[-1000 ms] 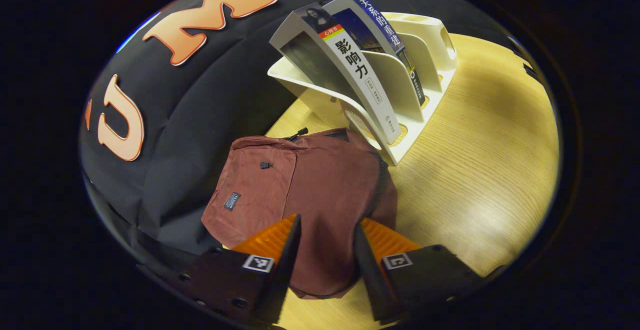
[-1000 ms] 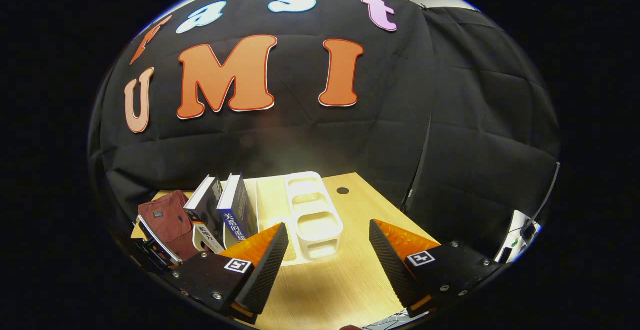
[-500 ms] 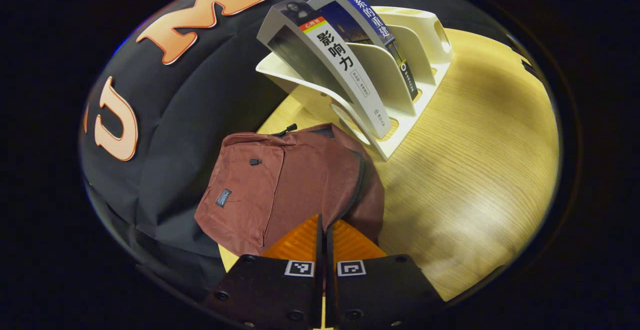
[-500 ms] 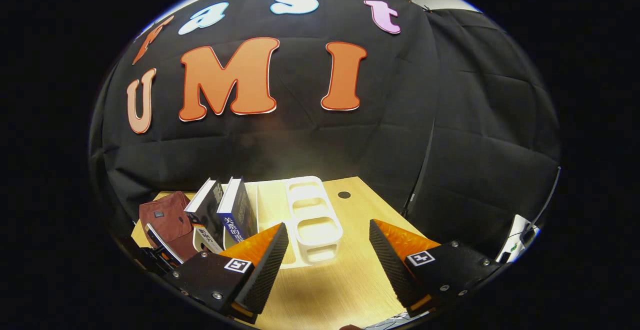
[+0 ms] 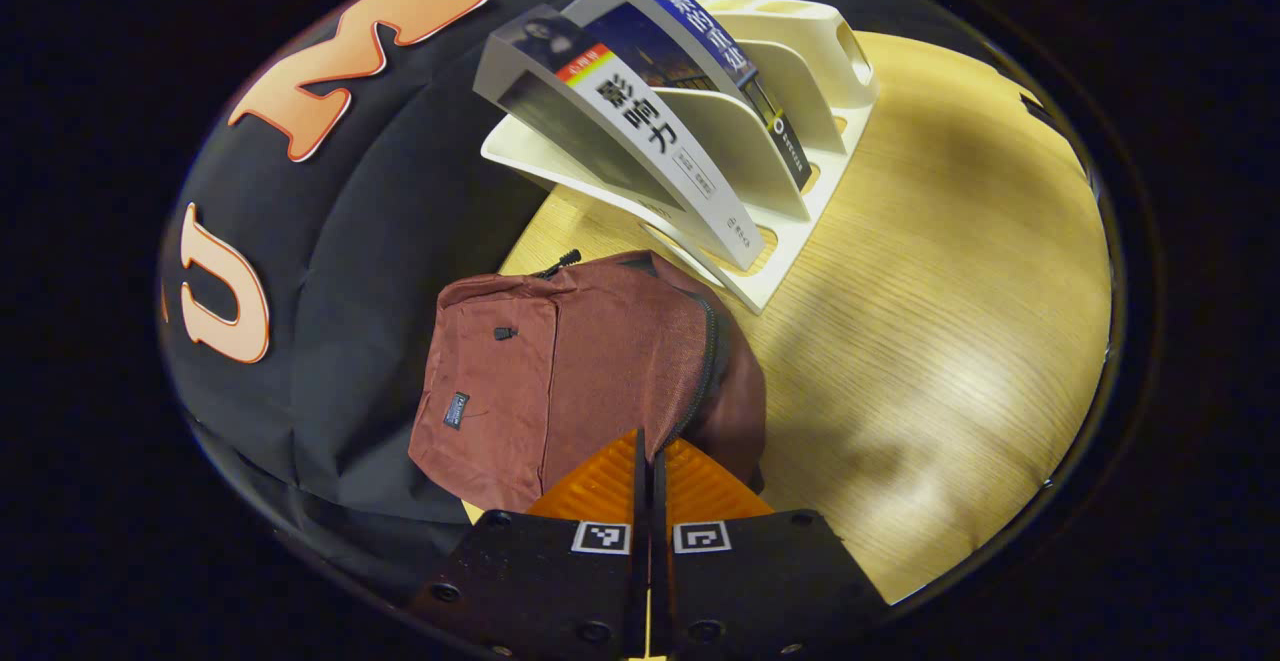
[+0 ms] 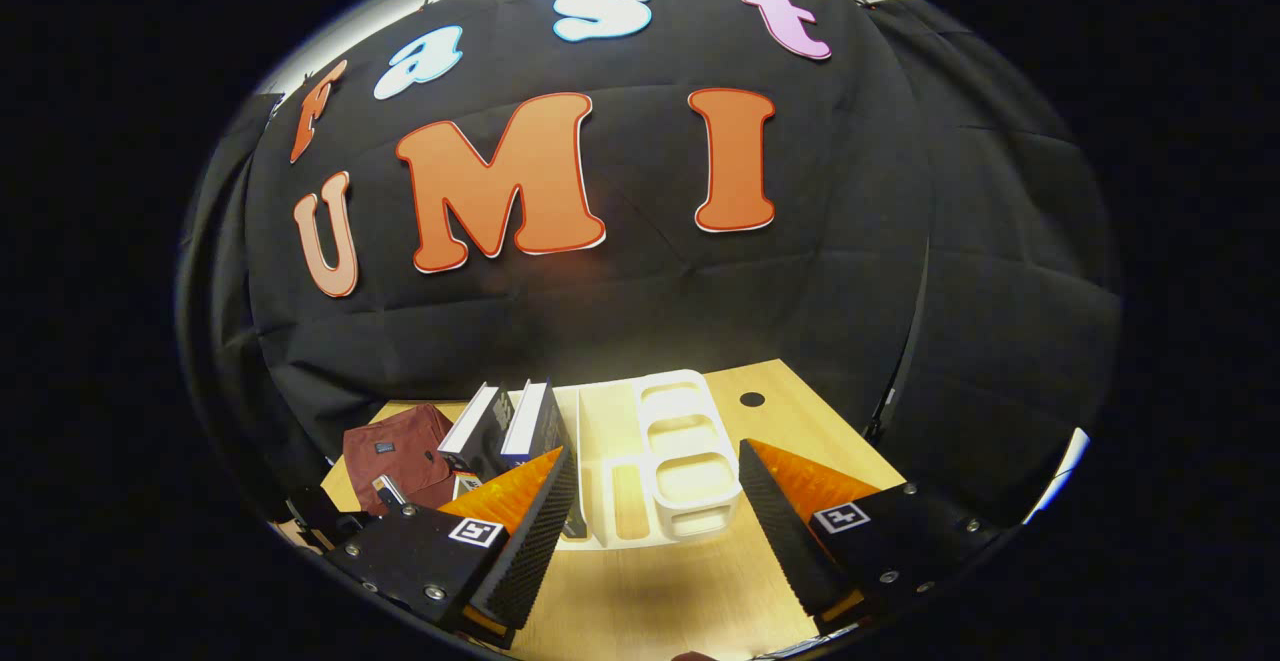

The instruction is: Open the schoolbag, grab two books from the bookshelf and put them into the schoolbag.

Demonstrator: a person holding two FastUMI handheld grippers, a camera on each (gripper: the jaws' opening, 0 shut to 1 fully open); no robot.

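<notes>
The left gripper [image 5: 648, 451] has its two fingers pressed together, with only a thin seam between them, and it points downward and forward in the left gripper view. The right gripper [image 6: 655, 501] is held level and facing forward, its fingers [image 6: 530, 531] spread wide apart with an open gap and nothing between them.

A maroon schoolbag [image 5: 560, 371] lies flat near the table's [image 5: 930, 271] back edge, zipper shut along its side. Just beside it stands a white bookshelf [image 5: 790, 131] — two books [image 5: 640, 131] lean tilted in its end slots, spines outward, one grey, one blue.
</notes>
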